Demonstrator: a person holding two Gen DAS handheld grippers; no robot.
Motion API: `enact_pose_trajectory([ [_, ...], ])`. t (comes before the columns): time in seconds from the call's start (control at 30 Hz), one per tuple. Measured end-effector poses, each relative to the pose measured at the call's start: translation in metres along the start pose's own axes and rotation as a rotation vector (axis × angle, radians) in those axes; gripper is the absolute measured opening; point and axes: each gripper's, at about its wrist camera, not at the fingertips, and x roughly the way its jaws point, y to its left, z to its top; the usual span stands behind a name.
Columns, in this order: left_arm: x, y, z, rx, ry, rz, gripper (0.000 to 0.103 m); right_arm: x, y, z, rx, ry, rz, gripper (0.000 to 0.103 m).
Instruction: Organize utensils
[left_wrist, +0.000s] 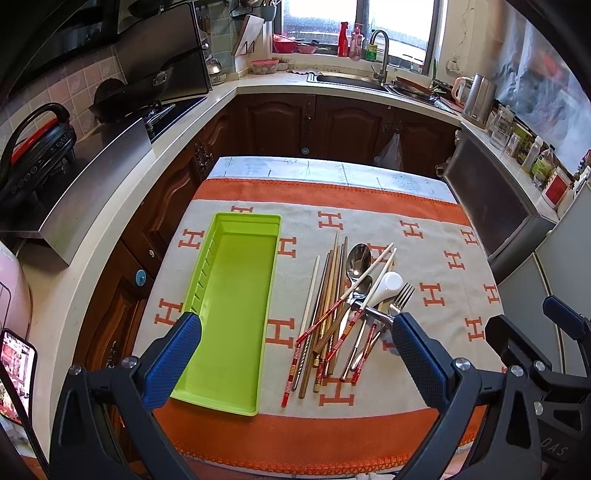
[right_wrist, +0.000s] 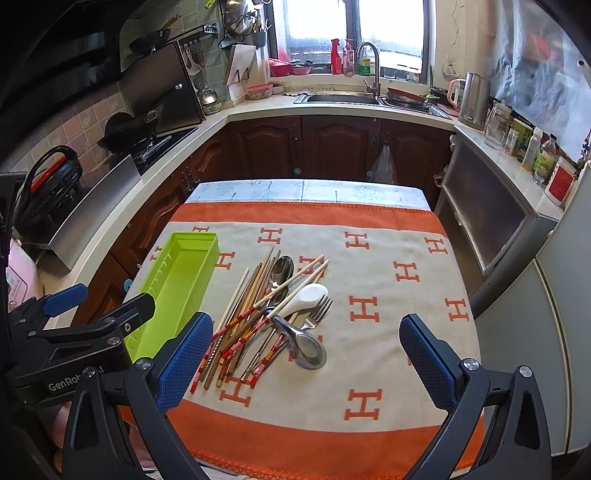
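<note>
An empty lime-green utensil tray (left_wrist: 207, 391) lies lengthwise on the left of the table; it also shows in the right wrist view (right_wrist: 177, 280). Right of it lies a heap of utensils: several chopsticks (left_wrist: 325, 325), metal spoons (left_wrist: 359, 260), a white ceramic spoon (left_wrist: 388, 285), a fork (left_wrist: 402, 297) and a steel ladle (right_wrist: 308, 349). My left gripper (left_wrist: 295, 354) is open and empty, above the tray's near end and the heap. My right gripper (right_wrist: 306, 354) is open and empty, above the near end of the heap.
The table carries an orange and cream H-patterned cloth (right_wrist: 369, 332). Kitchen counters surround it: a stove with pans (left_wrist: 140, 96) on the left, a sink (right_wrist: 347, 98) at the back, a kettle and jars (right_wrist: 476, 96) on the right. A phone (left_wrist: 16, 373) is at far left.
</note>
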Motion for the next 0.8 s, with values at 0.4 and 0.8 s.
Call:
enact_pose_trajectory([
  [0.4, 0.0007, -0.0001, -0.0010, 0.001, 0.007, 0.004, 0.102, 0.0017, -0.0001, -0.0005, -0.002, -0.001, 0.001, 0.103],
  [0.8, 0.0024, 0.0031, -0.0030, 0.002, 0.010, 0.003, 0.102, 0.0032, -0.0002, -0.0009, -0.001, 0.001, 0.001, 0.103],
])
